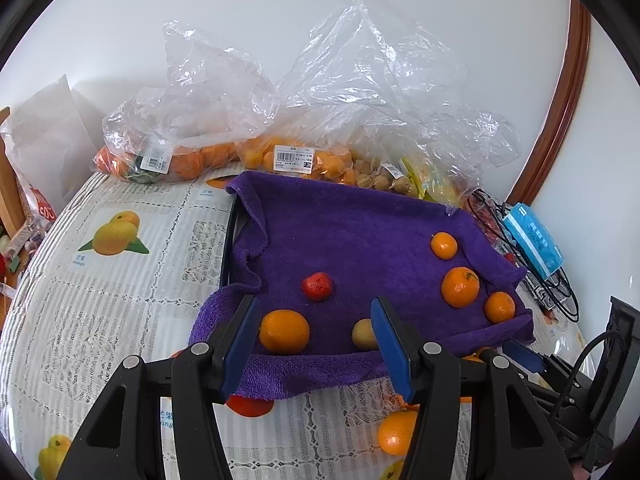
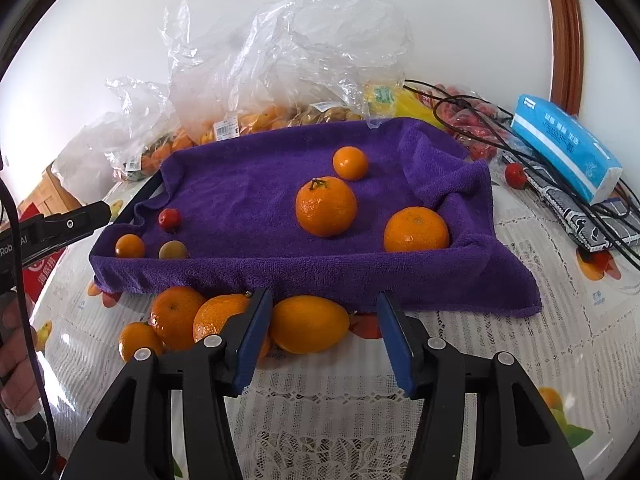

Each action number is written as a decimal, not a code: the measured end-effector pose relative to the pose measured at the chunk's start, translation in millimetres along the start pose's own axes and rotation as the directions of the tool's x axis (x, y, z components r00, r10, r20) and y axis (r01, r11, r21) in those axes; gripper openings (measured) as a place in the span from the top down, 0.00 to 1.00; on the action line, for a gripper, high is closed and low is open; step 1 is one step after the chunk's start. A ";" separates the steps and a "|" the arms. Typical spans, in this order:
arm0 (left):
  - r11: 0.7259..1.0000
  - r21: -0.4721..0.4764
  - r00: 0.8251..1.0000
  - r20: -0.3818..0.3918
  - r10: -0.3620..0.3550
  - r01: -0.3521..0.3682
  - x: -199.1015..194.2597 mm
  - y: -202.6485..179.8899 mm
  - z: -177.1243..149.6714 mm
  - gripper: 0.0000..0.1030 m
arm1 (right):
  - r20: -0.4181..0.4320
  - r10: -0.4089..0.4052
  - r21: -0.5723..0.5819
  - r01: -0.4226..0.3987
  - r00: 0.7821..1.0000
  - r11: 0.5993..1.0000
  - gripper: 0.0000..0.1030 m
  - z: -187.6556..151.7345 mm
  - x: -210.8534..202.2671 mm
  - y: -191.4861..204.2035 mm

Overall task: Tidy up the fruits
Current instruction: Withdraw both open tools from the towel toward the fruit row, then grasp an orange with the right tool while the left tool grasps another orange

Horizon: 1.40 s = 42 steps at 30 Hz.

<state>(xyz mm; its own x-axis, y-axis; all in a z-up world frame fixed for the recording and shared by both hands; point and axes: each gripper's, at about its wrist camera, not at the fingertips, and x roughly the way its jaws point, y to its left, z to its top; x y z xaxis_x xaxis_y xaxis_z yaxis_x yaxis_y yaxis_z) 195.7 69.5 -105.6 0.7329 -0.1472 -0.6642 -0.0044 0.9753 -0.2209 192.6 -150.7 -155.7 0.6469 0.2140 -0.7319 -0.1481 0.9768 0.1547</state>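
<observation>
**Inspection: fruit sorting at towel-lined tray, both claws released**

The purple towel [image 2: 248, 196] lined a shallow tray on a table [image 2: 500, 352] covered with a fruit-print cloth. Six fruits lay on the towel. Toward its right edge sat a large stemmed orange [image 2: 326, 207], a second large orange [image 2: 416, 229] in the near right corner, and a small orange [image 2: 350, 163] further back. Toward the near left corner lay a small red fruit [image 2: 170, 219], a small orange fruit [image 2: 129, 246] and a yellowish-green fruit [image 2: 173, 250].

The left gripper [image 1: 316, 344] hovered above the towel's near edge with its jaws apart, nothing pressed between the pads; the small orange fruit and the yellowish-green fruit appeared between the fingers but lay on the towel, ungrasped.

The right gripper [image 2: 326, 344] stood released over the table just in front of the towel's near edge. A yellow-orange oval fruit [image 2: 308, 324] lay on the table between its fingers, close to the left pad; contact could not be confirmed. Three more oranges [image 2: 176, 316] clustered on the table beside it, to the left.

Clear plastic bags of fruit [image 2: 256, 64] stood along the table's far edge. A blue tissue pack [image 2: 568, 152] and black cables [image 2: 520, 148] lay toward the right edge.
</observation>
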 end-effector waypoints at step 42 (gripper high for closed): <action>1.000 0.002 1.000 -0.019 0.001 -0.001 2.2 4.0 -0.7 0.46 | -0.085 -0.054 -0.098 0.046 0.995 0.994 0.66 -6.1 11.1 5.1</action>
<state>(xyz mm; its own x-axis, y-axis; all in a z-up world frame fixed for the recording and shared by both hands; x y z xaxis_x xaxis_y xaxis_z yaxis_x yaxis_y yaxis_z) 196.9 73.0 -108.4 0.7199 -0.1492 -0.6778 -0.0039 0.9757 -0.2189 194.5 -143.4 -167.1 0.5884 0.1596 -0.7927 -0.1908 0.9800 0.0557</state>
